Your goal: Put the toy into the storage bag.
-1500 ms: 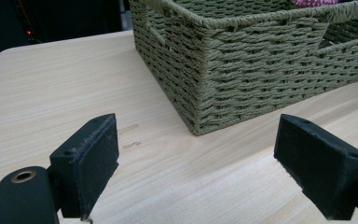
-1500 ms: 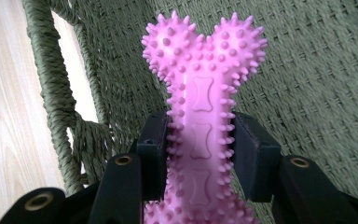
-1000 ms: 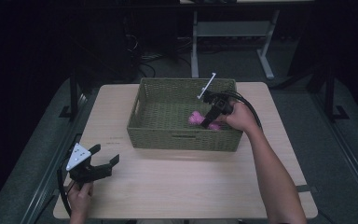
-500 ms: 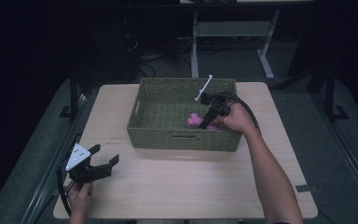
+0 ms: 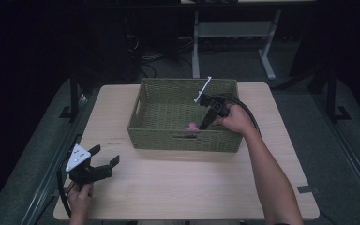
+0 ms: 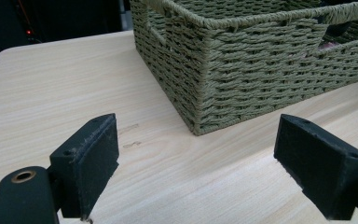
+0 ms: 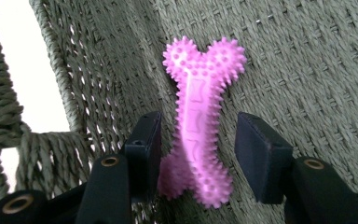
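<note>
The right gripper (image 7: 196, 140), jaws spread, straddles a pink bone toy (image 7: 198, 116) inside the basket (image 5: 159, 136); the left gripper (image 6: 200, 163) rests spread over the worktop (image 5: 192, 187).

toy: pink spiky bone (image 7: 196, 122), rubbery-looking with little nubs all over | where: inside my green woven basket (image 5: 164, 136), down by the near wall, lying on the woven bottom | pose: one knobby end points away from my claw, shaft sits between my jaws with gaps either side
</note>
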Action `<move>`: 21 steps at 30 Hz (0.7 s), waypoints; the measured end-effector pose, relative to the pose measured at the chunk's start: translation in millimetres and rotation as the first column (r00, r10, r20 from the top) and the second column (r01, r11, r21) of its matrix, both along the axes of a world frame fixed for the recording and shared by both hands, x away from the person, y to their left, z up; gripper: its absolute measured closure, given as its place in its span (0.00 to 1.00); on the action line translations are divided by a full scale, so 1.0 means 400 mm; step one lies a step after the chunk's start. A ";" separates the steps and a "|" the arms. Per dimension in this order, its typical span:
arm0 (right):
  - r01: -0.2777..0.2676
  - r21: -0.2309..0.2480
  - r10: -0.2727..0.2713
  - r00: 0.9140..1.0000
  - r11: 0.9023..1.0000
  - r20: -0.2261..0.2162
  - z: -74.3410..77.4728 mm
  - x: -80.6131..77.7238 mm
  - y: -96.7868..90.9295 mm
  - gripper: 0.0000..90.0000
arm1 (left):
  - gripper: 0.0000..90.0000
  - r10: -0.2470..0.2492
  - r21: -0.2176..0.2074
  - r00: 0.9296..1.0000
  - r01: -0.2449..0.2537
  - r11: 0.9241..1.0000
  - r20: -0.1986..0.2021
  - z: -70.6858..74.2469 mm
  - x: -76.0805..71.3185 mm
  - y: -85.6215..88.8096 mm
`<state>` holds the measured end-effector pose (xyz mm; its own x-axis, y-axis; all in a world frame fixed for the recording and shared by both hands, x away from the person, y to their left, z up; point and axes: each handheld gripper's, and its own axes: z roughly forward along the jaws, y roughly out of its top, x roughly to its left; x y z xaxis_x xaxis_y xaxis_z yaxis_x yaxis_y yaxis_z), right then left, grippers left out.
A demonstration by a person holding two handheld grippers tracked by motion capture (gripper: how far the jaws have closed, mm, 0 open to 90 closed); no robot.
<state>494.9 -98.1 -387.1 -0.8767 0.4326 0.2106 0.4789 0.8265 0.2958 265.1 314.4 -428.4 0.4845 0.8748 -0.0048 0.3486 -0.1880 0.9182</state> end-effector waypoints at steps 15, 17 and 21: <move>0.038 0.045 -0.042 0.995 0.998 0.095 0.074 -0.028 -0.036 0.52 | 0.15 -0.009 0.002 1.000 0.009 1.000 -0.001 0.000 0.003 -0.008; 0.038 0.050 -0.043 0.994 0.998 0.103 0.083 -0.034 -0.041 0.51 | 0.15 -0.010 0.002 1.000 0.010 1.000 0.002 0.000 0.002 -0.006; 0.046 0.058 -0.053 0.990 0.997 0.129 0.109 -0.049 -0.053 0.48 | 0.15 -0.003 -0.006 1.000 0.003 1.000 0.000 0.000 0.001 -0.003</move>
